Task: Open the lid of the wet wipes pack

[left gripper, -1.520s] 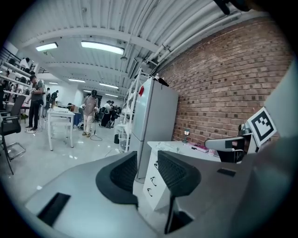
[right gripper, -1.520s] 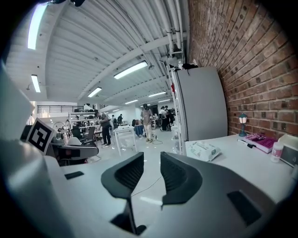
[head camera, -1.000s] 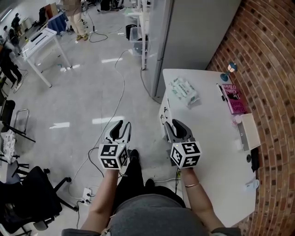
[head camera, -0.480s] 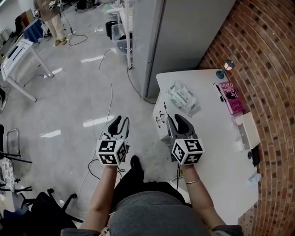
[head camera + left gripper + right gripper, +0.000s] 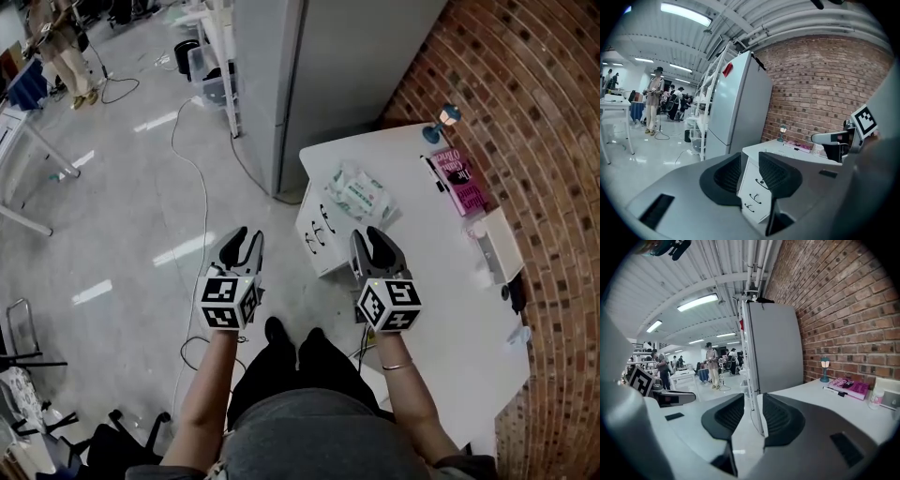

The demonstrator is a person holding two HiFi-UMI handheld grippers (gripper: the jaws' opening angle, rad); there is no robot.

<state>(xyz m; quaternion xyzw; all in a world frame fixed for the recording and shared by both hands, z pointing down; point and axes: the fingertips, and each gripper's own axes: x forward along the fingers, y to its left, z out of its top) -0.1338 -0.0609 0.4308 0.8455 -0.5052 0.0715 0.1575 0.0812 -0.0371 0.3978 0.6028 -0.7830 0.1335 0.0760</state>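
Bright, even light from ceiling strip lights (image 5: 697,302); glare patches on floor (image 5: 122,216); gripper views fisheye-warped, dark corners.

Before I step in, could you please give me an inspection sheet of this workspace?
Surface: white table, mostly bare on the near side.
Job's things: wet wipes pack lying flat near the table's far-left corner, untouched; lid too small to judge.
Clutter: pink book, pen, small lamp and white box along the wall side.
Grippers: left gripper open, empty, over the floor; right gripper empty by the table's left edge, jaws apart and closing slightly.
Cables: cable trailing across the floor.
Surroundings: grey refrigerator, brick wall, drawer unit under the table, person far off.
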